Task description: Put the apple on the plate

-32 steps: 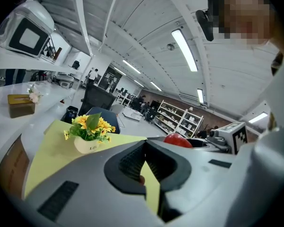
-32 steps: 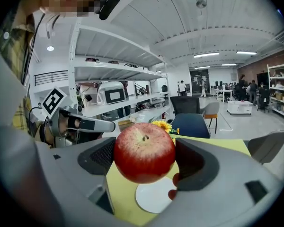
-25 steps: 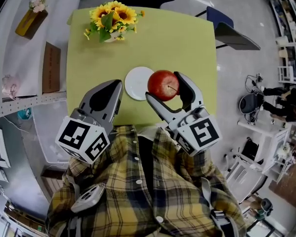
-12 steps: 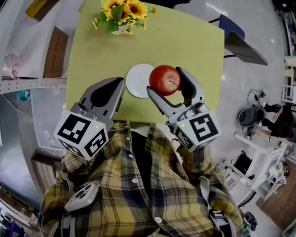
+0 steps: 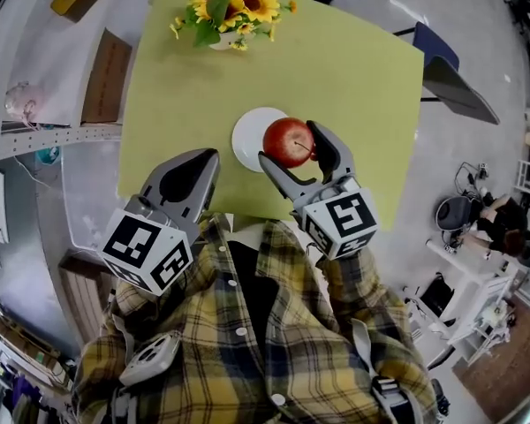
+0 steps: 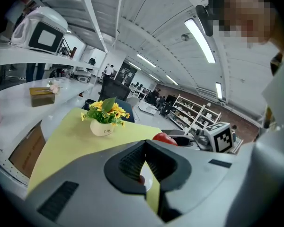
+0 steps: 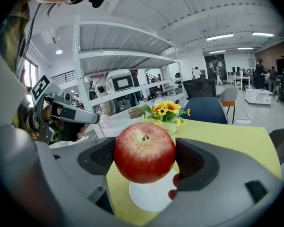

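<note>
A red apple (image 5: 289, 142) (image 7: 144, 152) hangs in the air, and my right gripper (image 5: 291, 148) (image 7: 145, 159) is shut on it. It overlaps the right edge of the small white plate (image 5: 250, 137) (image 7: 152, 195), which lies on the yellow-green table (image 5: 353, 78). In the right gripper view the plate shows below and just behind the apple. My left gripper (image 5: 201, 168) (image 6: 143, 163) is held to the left of the plate, near the table's front edge, shut with nothing between its jaws. The apple (image 6: 164, 138) peeks over it in the left gripper view.
A white pot of sunflowers (image 5: 228, 7) (image 6: 104, 118) (image 7: 166, 114) stands at the table's far edge. A blue chair (image 5: 442, 56) is at the right of the table. White shelving and a counter (image 5: 35, 87) run along the left.
My right gripper has carried the apple a little away from me and to the left, so it now overlaps the plate's right edge. The left gripper has stayed about where it was.
</note>
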Demonstrator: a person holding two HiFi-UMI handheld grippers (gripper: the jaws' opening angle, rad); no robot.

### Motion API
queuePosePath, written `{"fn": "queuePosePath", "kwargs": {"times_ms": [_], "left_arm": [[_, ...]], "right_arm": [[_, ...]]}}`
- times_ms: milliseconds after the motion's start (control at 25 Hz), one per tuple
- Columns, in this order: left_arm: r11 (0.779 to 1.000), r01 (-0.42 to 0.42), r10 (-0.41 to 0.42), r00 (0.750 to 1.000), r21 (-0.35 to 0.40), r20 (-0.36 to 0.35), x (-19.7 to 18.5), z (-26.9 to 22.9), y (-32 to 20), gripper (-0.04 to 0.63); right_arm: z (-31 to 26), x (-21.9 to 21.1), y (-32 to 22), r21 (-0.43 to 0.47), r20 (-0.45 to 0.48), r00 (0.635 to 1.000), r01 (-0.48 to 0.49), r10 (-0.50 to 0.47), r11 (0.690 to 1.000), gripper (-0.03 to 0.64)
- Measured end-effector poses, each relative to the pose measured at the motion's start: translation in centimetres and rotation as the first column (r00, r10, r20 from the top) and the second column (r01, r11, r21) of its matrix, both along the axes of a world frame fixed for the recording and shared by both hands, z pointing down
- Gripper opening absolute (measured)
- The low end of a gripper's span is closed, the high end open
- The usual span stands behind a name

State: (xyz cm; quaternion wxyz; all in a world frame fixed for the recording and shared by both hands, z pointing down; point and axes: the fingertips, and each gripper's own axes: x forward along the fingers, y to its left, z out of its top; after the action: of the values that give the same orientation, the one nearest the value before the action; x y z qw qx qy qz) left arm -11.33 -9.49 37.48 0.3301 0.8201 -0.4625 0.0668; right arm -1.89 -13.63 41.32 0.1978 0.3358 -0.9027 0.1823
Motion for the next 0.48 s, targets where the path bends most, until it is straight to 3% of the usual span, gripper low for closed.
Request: {"fn": "queuePosePath", "kwargs": {"times_ms": [480], "left_arm": [[0.997, 0.029, -0.027, 0.999, -0.065, 0.041, -0.5, 2.9, 0.7, 0.008]], "right_arm": [[6.4, -1.2, 0.0, -0.037, -0.079, 0.996, 0.032, -0.034, 0.999, 0.374]]}}
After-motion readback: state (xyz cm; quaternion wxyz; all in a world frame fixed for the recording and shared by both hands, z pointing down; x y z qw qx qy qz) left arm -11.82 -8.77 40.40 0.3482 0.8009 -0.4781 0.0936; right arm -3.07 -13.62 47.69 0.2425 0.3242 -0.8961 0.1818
